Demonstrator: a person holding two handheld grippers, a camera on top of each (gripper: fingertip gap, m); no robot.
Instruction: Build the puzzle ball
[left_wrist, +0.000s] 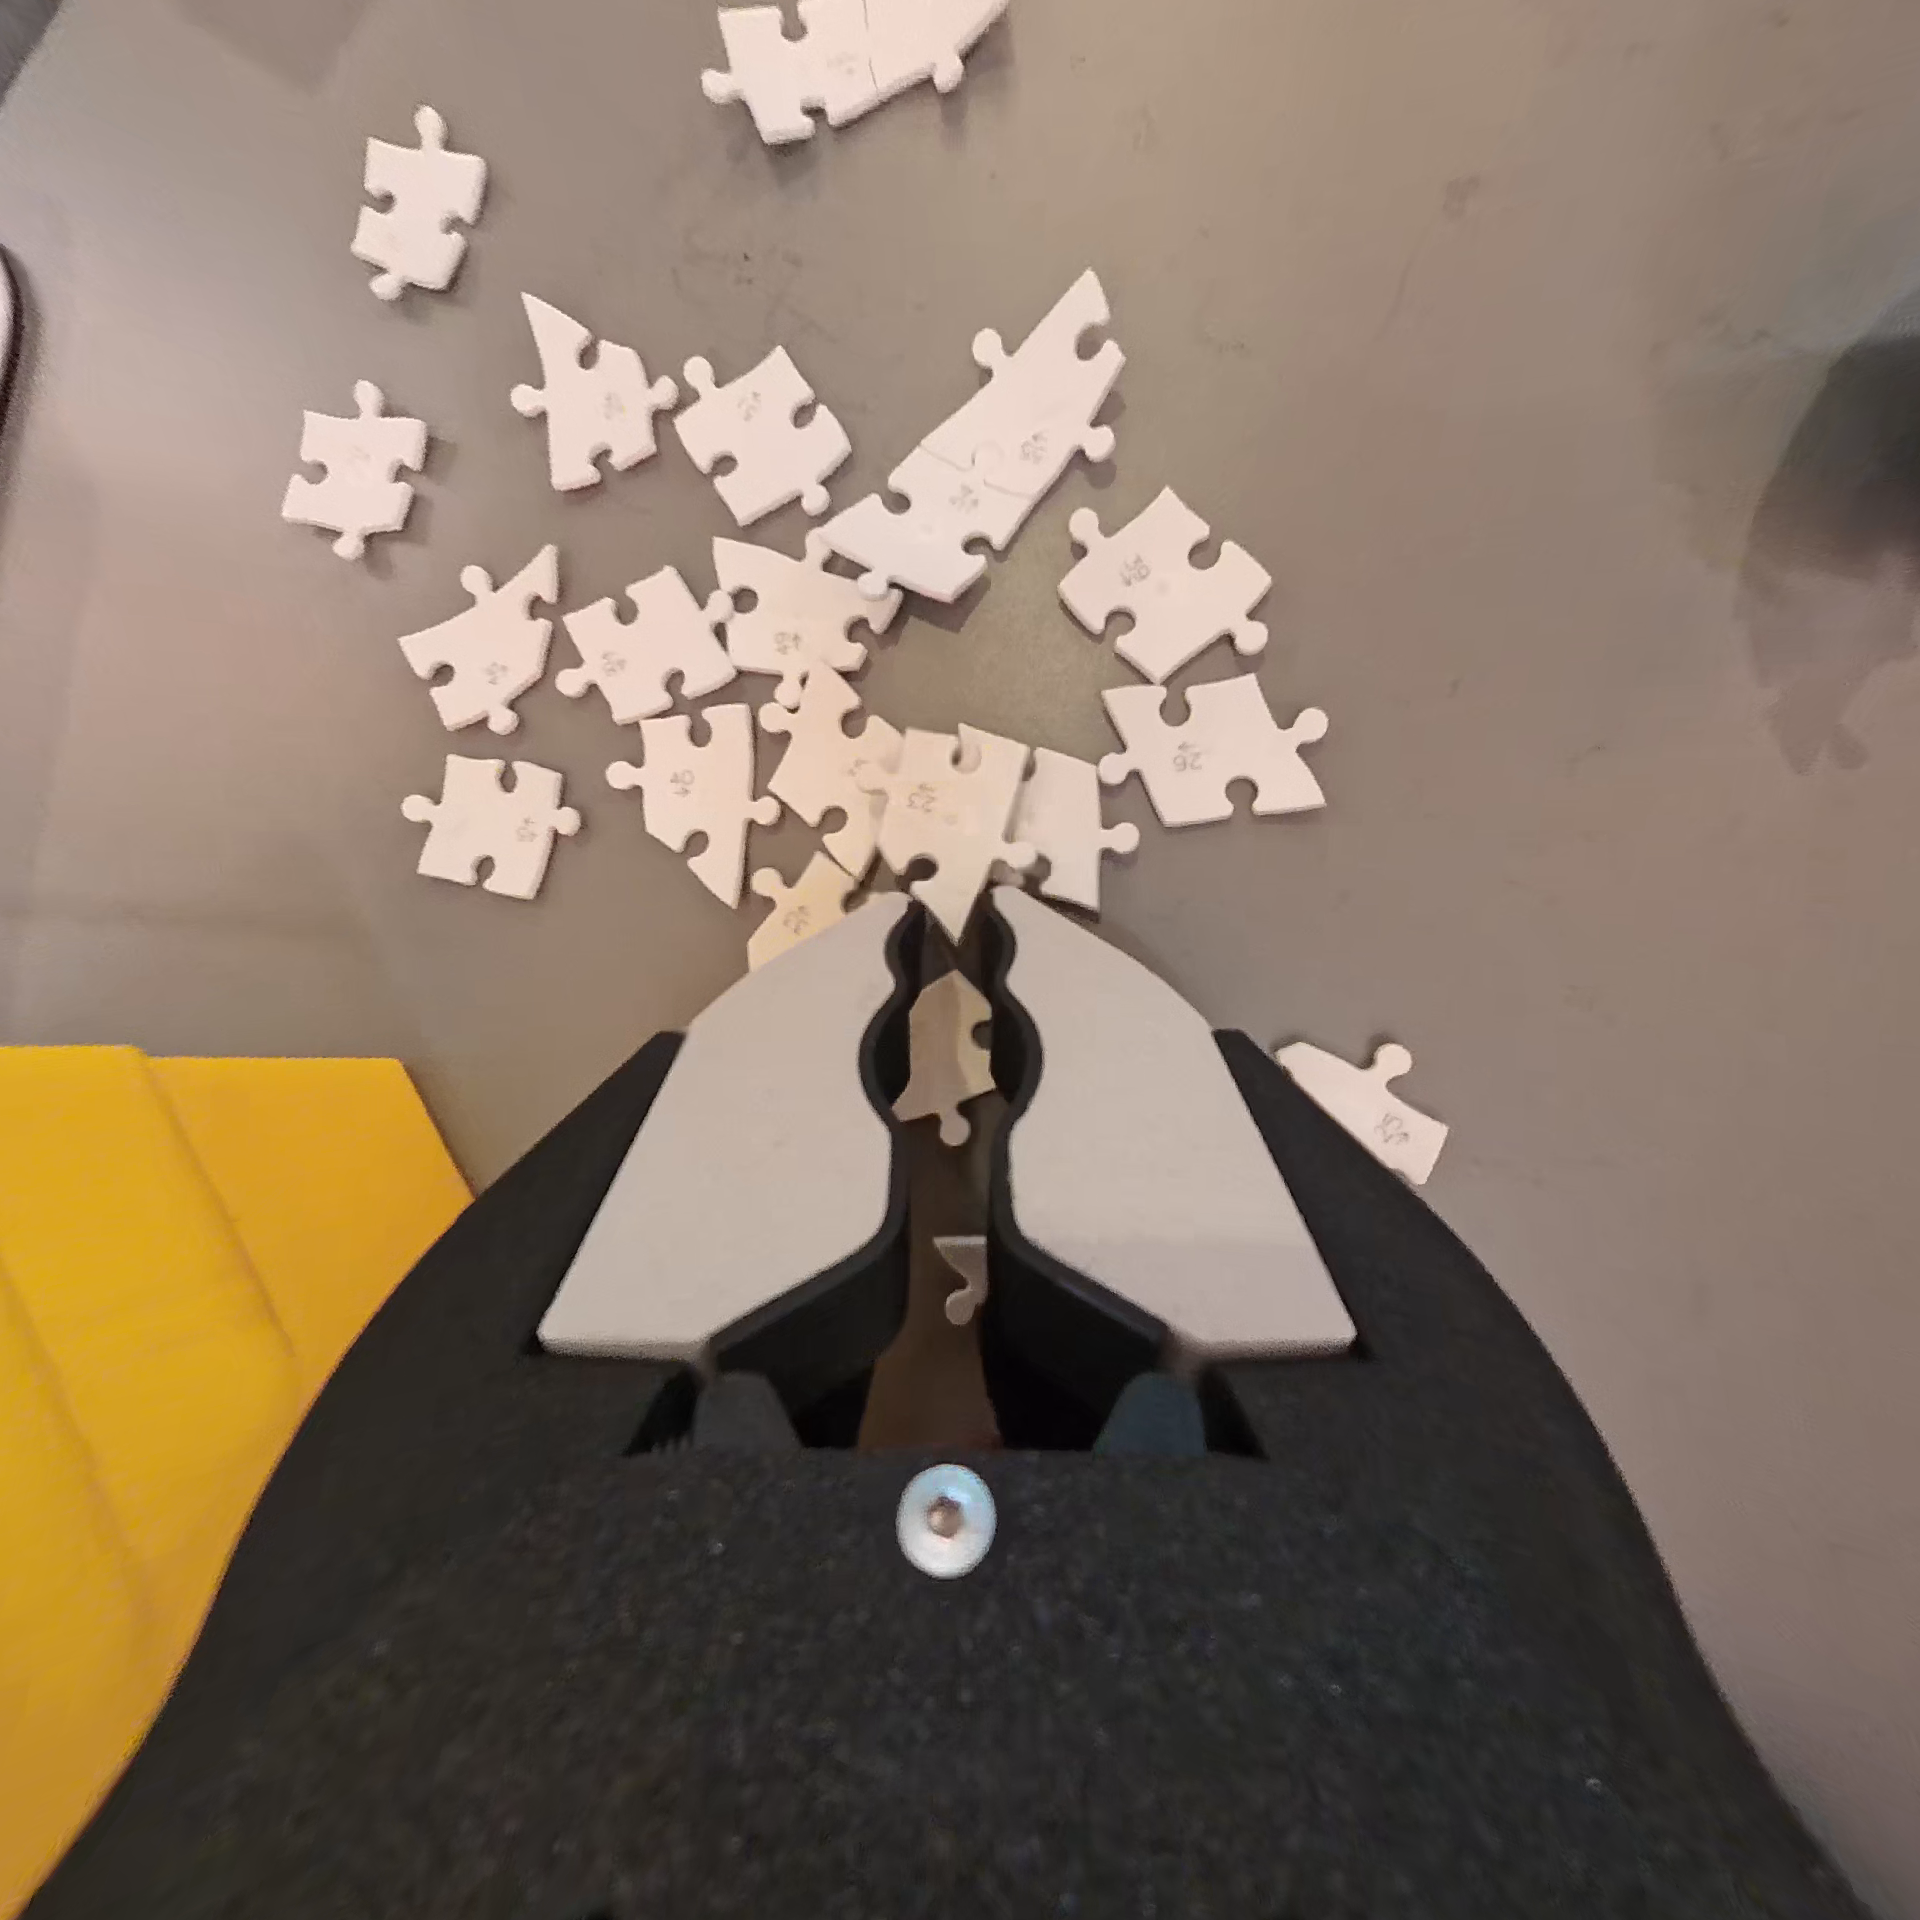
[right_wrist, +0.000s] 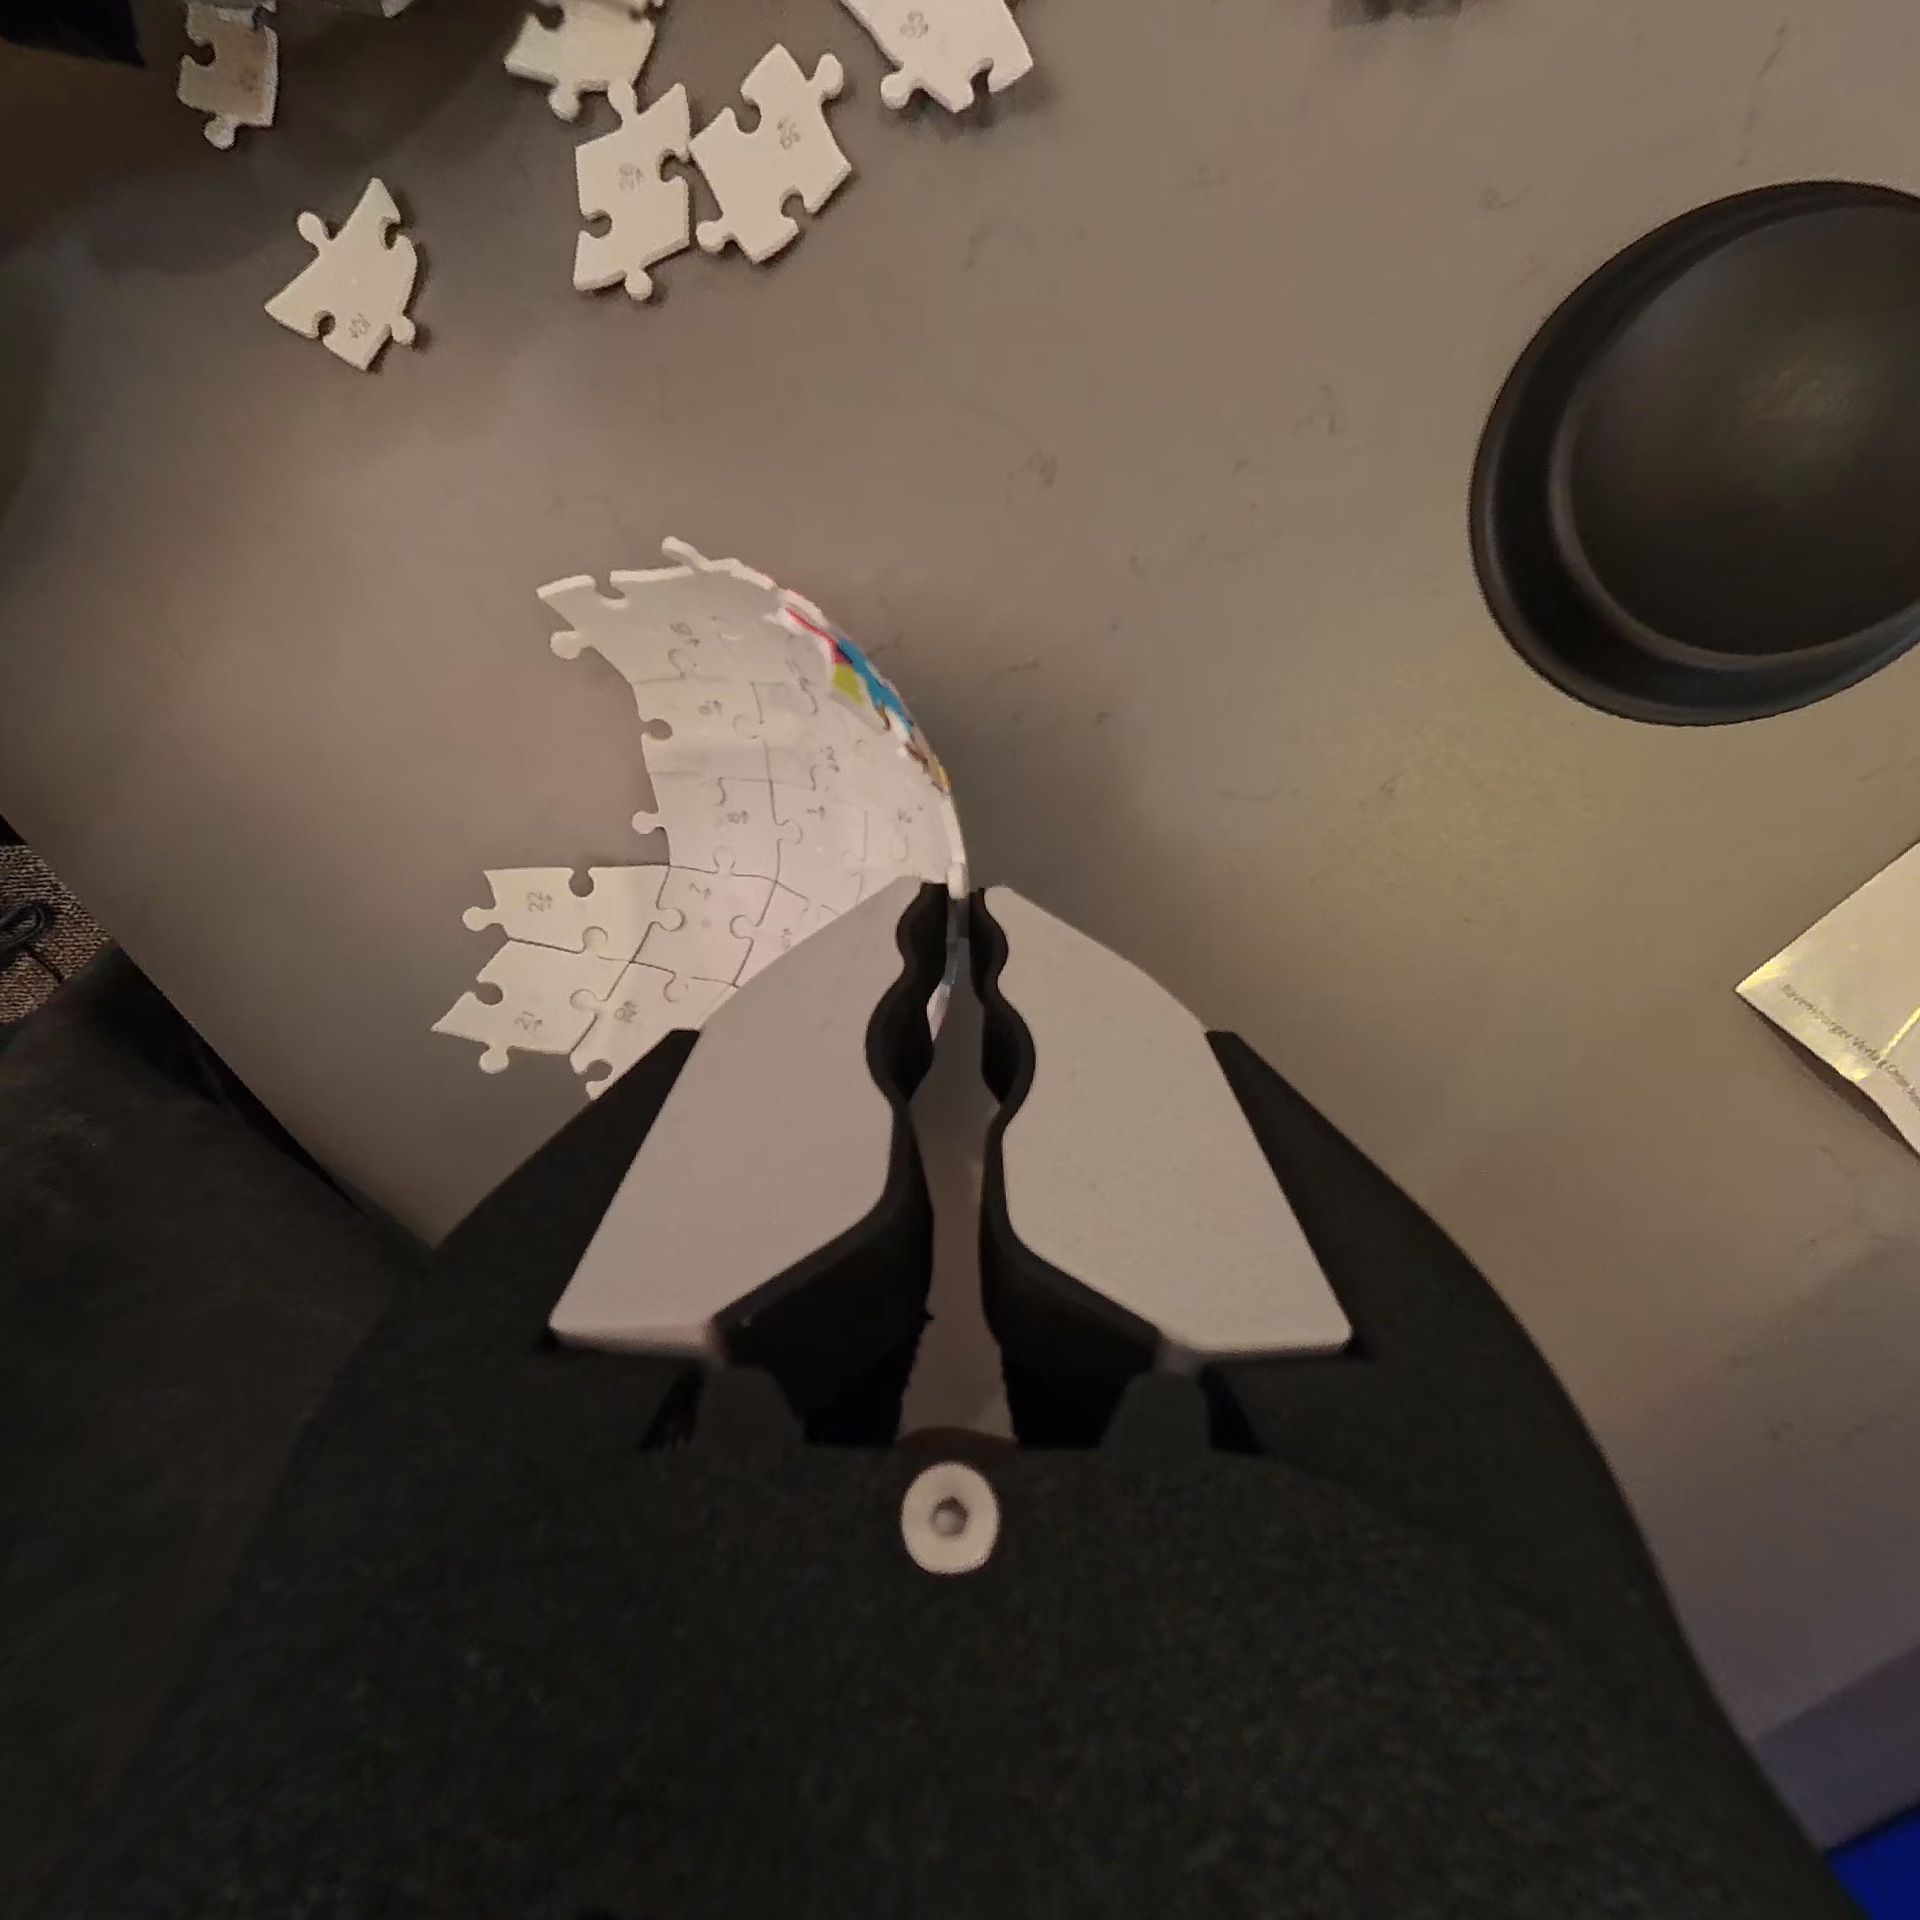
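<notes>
L gripper (left_wrist: 954, 914) pinches 1 puzzle piece (left_wrist: 951, 821); R gripper (right_wrist: 961, 902) clamps half-built ball (right_wrist: 748, 821) (rim hidden) — blurry.

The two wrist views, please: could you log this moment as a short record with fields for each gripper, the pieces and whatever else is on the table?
left gripper: shut on a loose white puzzle piece at the near edge of the pile
right gripper: shut on the rim of the partly built puzzle ball, a curved shell with its white inner side showing
loose pieces: scattered white side up on the grey table, some overlapping
other items: black round stand; yellow object; paper leaflet
</notes>
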